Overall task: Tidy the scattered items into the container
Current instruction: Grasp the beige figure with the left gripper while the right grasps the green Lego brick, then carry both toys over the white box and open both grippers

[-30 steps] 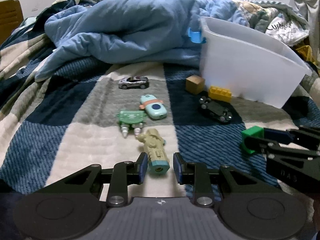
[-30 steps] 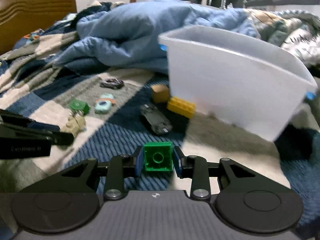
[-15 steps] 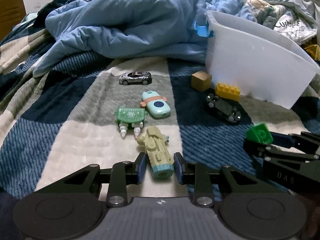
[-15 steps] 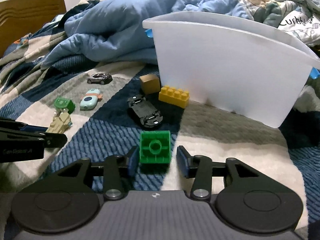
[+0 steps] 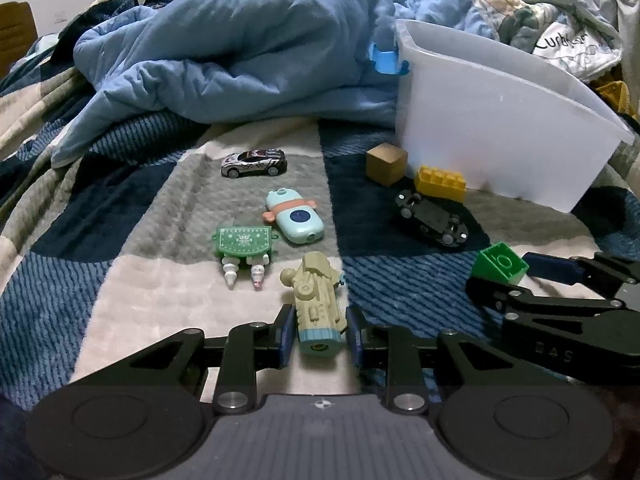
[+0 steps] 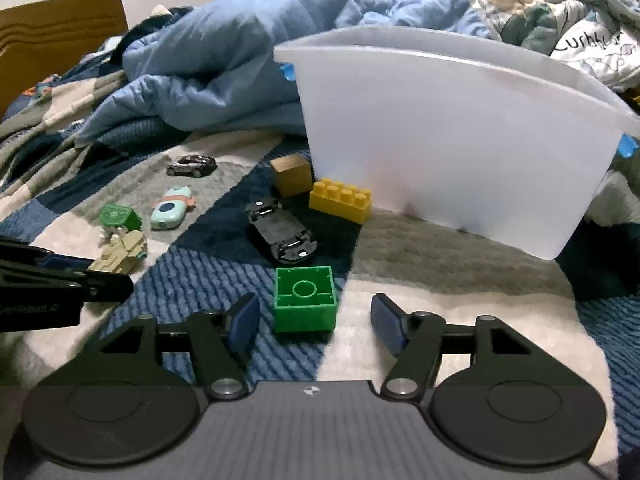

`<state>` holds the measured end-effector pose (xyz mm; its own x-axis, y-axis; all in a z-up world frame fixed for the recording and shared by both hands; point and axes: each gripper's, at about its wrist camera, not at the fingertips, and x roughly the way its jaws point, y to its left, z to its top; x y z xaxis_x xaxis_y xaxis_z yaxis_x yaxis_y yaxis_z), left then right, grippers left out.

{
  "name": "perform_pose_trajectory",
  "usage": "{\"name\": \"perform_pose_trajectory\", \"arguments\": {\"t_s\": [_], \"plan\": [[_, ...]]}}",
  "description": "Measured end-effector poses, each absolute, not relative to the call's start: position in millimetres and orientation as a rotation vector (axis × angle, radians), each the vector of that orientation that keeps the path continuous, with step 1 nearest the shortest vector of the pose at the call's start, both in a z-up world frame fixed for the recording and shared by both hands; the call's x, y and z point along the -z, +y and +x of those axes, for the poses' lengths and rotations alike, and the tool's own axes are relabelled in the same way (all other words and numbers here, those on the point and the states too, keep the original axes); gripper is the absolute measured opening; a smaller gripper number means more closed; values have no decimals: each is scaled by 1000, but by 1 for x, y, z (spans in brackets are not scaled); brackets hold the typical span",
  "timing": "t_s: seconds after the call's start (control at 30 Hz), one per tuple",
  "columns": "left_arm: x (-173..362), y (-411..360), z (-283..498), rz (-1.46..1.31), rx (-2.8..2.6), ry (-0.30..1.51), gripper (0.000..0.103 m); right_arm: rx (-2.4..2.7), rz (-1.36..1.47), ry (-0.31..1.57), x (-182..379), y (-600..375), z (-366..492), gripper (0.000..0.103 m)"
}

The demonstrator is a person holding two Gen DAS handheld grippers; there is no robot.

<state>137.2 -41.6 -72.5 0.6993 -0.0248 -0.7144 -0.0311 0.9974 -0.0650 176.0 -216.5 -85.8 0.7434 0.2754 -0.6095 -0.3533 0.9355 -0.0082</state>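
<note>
The right gripper [image 6: 316, 322] fingers, clamped on the green brick [image 6: 305, 298] a second ago, now stand wide, and the brick lies free on the bed blanket [image 6: 440, 264], studs down, between the pads. The left gripper [image 5: 318, 334] has closed in: its narrow fingers now flank the beige toy [image 5: 318, 308], seemingly touching both sides. Beyond lie the overturned black car [image 6: 280, 232], yellow brick [image 6: 340, 199] and wooden cube [image 6: 291, 174] beside the white container [image 6: 452, 148].

A bedroom in a home is indicated: a checked blanket [image 5: 168, 280] is spread under a rumpled blue duvet [image 5: 240, 60], with a wooden headboard [image 6: 60, 28] seen behind the duvet.
</note>
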Motion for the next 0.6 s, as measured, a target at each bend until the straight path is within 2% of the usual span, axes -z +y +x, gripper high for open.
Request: {"name": "perform_pose_trajectory", "arguments": {"t_s": [0.03,0.1,0.27,0.6], "plan": [[71,-43,137,-65,0,789,30,-347,-130,652,86,-216,178,47],[64,-47,134,-38,9,762,30,-356,-135,656,85,-216,178,34],[38,-60,129,-14,46,692,26,-331,-129,641,79,-224,171,34],[4,-91,125,-2,118,606,25,-279,-129,584,57,-246,162,34]]}}
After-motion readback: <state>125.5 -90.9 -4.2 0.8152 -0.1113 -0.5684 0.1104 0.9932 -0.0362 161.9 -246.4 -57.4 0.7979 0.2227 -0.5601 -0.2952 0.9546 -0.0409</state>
